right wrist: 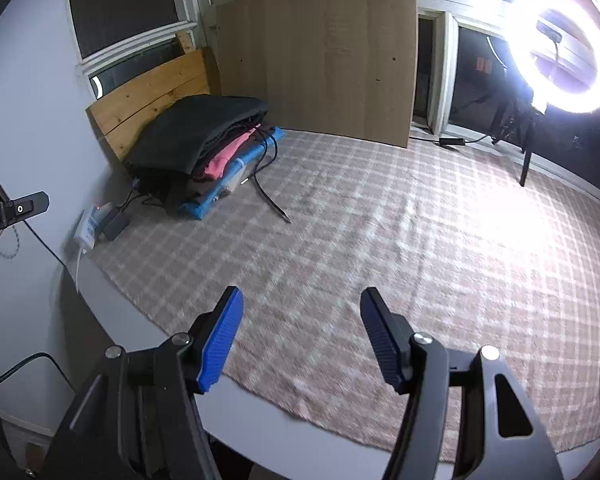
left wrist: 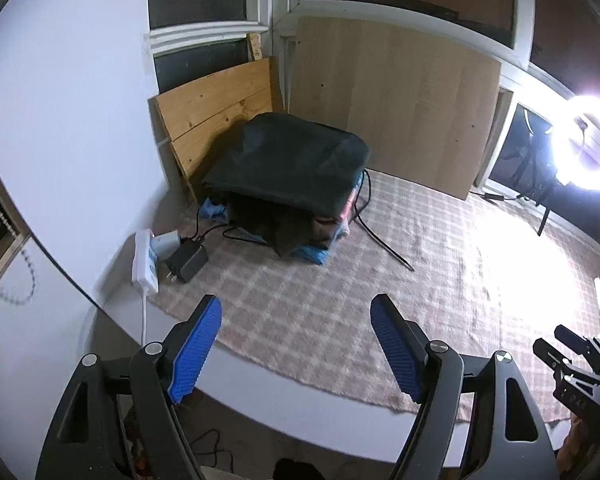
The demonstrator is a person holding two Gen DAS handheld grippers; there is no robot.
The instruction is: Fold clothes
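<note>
both the left gripper (left wrist: 296, 344) and right gripper (right wrist: 302, 336) hang wide open and empty over the plaid blanket (right wrist: 380, 232) on the bench, the folded clothes stack (right wrist: 204, 144) well apart at the far corner, fitting either a finished pile or another garment to fetch.

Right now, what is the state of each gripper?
Left gripper: open, holding nothing.
Right gripper: open, holding nothing.

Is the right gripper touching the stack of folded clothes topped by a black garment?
Apart. The right wrist view shows the right gripper open over bare checked blanket, the stack of folded clothes far off.
</note>
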